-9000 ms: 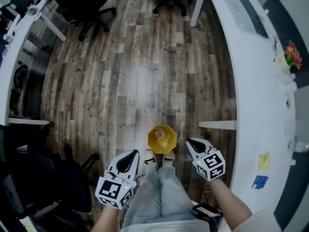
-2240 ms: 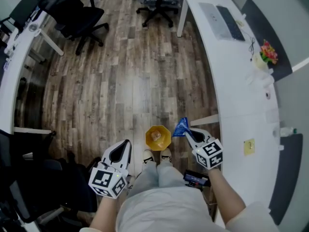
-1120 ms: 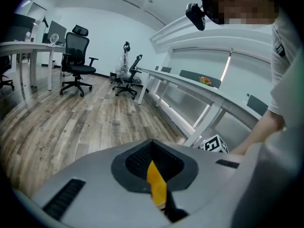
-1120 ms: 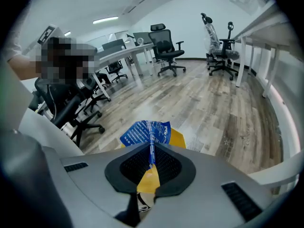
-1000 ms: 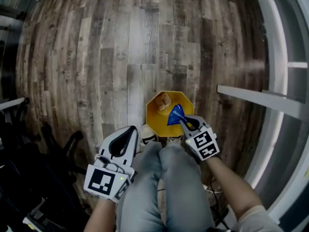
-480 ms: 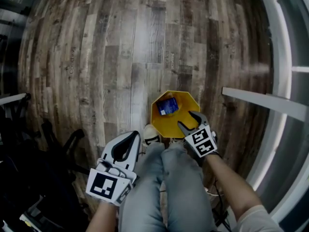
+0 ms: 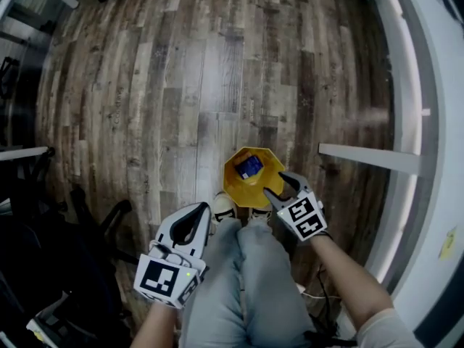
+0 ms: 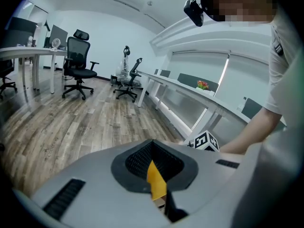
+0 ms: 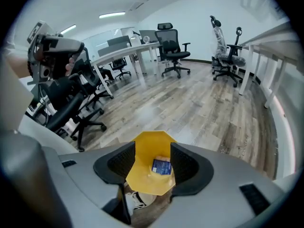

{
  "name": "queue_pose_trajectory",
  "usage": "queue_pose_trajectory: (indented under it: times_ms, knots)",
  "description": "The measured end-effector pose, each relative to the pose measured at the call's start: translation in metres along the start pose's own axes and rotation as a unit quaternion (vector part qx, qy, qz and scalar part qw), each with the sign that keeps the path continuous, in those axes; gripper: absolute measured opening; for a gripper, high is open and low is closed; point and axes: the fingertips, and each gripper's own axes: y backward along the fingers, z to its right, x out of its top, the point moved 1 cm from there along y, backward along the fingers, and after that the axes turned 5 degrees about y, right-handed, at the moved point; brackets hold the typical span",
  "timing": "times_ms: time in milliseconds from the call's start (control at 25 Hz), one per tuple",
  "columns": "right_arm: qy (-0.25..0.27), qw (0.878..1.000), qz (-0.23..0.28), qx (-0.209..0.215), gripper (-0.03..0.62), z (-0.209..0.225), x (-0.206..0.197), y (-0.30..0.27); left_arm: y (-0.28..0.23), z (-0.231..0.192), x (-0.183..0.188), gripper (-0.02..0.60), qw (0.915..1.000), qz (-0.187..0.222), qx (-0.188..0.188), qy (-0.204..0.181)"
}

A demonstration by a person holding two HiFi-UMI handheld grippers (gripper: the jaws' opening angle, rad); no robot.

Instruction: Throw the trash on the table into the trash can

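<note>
Right gripper (image 7: 280,185) is being held wide open, its jaws just opened and holding nothing, over the near rim of the yellow trash can (image 7: 235,184). Blue trash (image 7: 249,166) is lying inside. Left gripper (image 7: 197,217) is being held shut. Wide floor (image 7: 217,71) is lying beyond.

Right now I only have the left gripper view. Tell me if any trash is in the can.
Observer: Head view shows a blue packet lying inside the yellow trash can.
Operator: Report the right gripper.
Observer: Its jaws have just opened; they stand apart with nothing between them.
Operator: Place the can.
Observer: On the wood floor, just ahead of the person's shoes.
</note>
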Motion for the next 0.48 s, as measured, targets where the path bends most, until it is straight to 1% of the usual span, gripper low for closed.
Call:
queue_pose_trajectory:
  times_ms: [80, 120, 160, 280, 360, 480]
  knots:
    - [-0.005, 0.999, 0.013, 0.029, 0.247, -0.009, 0.027, 0.033, 0.018, 0.016, 0.025, 0.002, 1.0000, 0.002, 0.000, -0.003]
    - [-0.005, 0.999, 0.022, 0.041, 0.237, -0.012, 0.042, 0.052, 0.028, 0.024, 0.038, 0.002, 1.0000, 0.003, 0.000, -0.007]
    - [-0.004, 0.998, 0.032, 0.047, 0.212, -0.014, 0.059, 0.071, 0.037, 0.033, 0.052, 0.002, 0.9999, 0.004, 0.000, -0.014]
    - [-0.003, 0.996, 0.074, 0.043, 0.097, -0.012, 0.106, 0.134, 0.065, 0.062, 0.090, 0.002, 0.9996, 0.010, -0.005, -0.025]
    - [-0.013, 0.993, 0.104, 0.044, 0.064, -0.016, 0.133, 0.181, 0.082, 0.086, 0.110, 0.002, 0.9996, 0.014, -0.012, -0.020]
    - [-0.033, 0.986, 0.156, 0.048, 0.048, -0.030, 0.174, 0.249, 0.109, 0.125, 0.135, 0.002, 0.9993, 0.016, -0.025, -0.024]
